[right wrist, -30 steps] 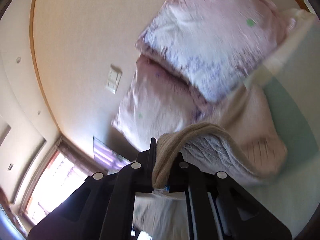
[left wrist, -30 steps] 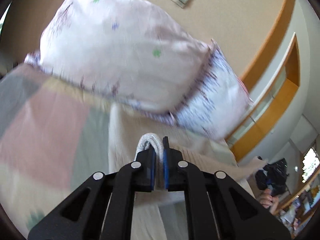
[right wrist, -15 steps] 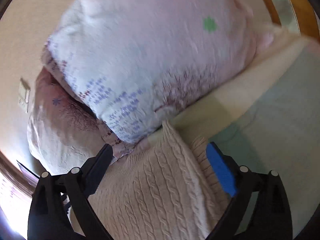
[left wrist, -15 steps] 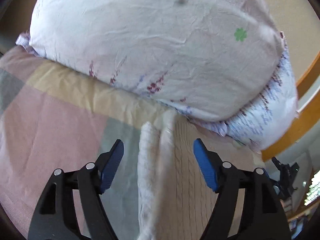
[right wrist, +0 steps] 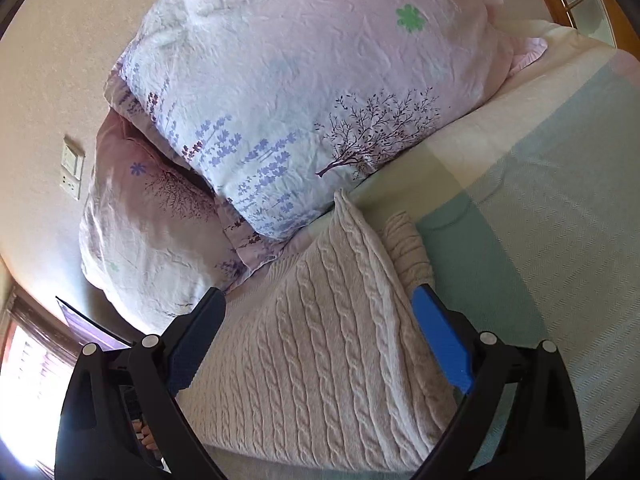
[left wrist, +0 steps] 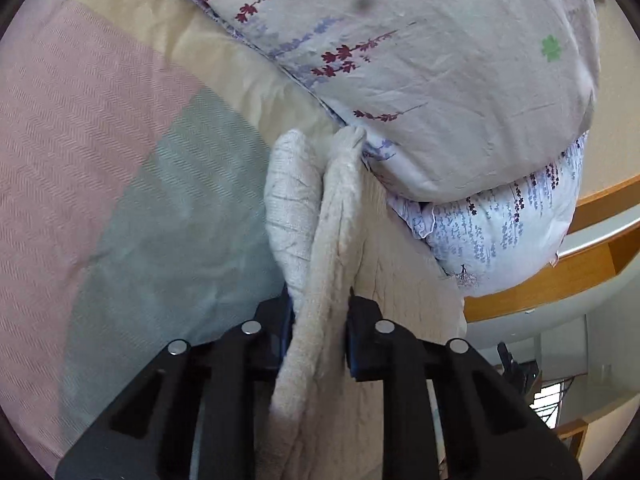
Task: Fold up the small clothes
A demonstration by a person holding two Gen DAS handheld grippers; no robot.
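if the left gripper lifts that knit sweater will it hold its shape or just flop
Probably flop: the cream cable-knit sweater already bends into soft folds where the left gripper pinches its edge. It looks thick, so likely a bit heavy and saggy. The ribbed knit seems grippy, so slipping looks unlikely.
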